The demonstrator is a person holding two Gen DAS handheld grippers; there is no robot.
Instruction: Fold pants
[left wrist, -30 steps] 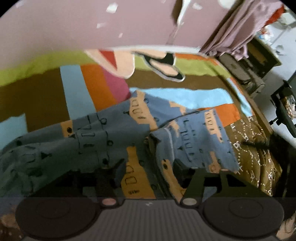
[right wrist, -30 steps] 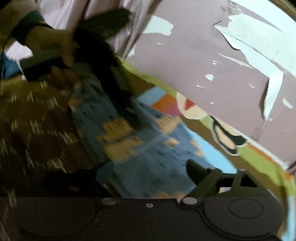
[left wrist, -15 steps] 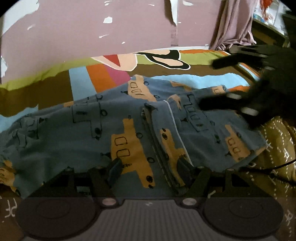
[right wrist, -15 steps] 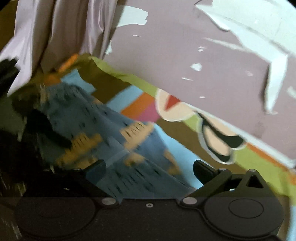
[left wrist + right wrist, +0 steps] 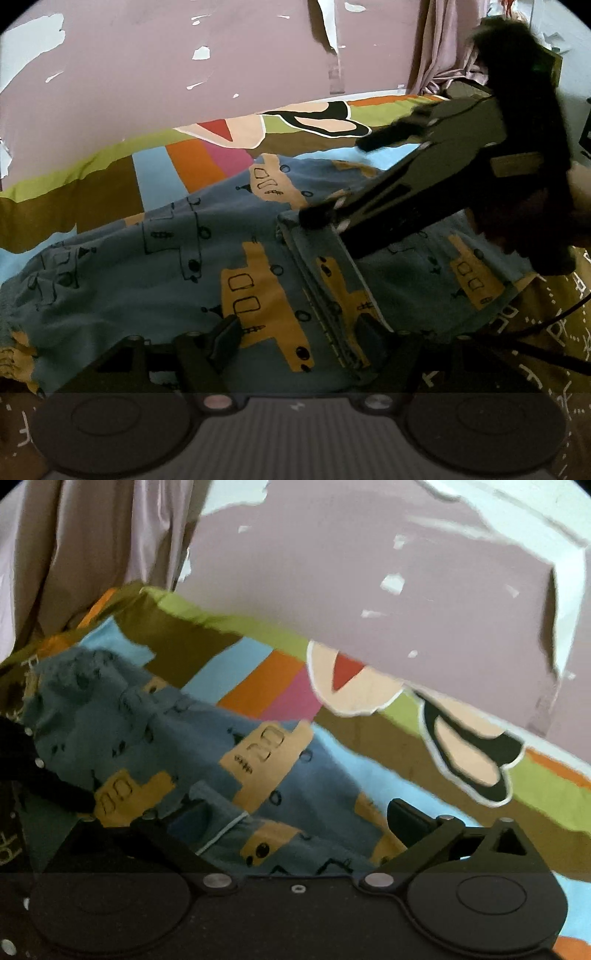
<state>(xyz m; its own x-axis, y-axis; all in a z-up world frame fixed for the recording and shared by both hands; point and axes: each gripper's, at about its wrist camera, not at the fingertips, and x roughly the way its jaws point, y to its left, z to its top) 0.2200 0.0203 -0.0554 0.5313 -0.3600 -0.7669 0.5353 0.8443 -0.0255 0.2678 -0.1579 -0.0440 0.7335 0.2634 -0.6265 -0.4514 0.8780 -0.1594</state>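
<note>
The pants (image 5: 192, 266), blue-grey with mustard bus prints, lie spread on a bed over a sheet (image 5: 192, 166) of bright colour blocks, one part folded over so a doubled edge runs down the middle of the left wrist view; the left hand-held gripper (image 5: 299, 339) stands low over the cloth with its jaws apart, having just been opening; the folded edge lies between its fingers, the right finger (image 5: 373, 328) just beside that edge, though no pinch shows; the right hand-held gripper (image 5: 336, 177) reaches in from the right, its jaws wide apart, the lower fingertip (image 5: 314, 216) at the top corner of the fold; in its own view (image 5: 291, 818) the pants (image 5: 155, 731) fill the gap between its fingers, not clamped; a peeling mauve wall (image 5: 184, 74) rises behind the bed; a curtain (image 5: 92, 546) hangs at its end.
</note>
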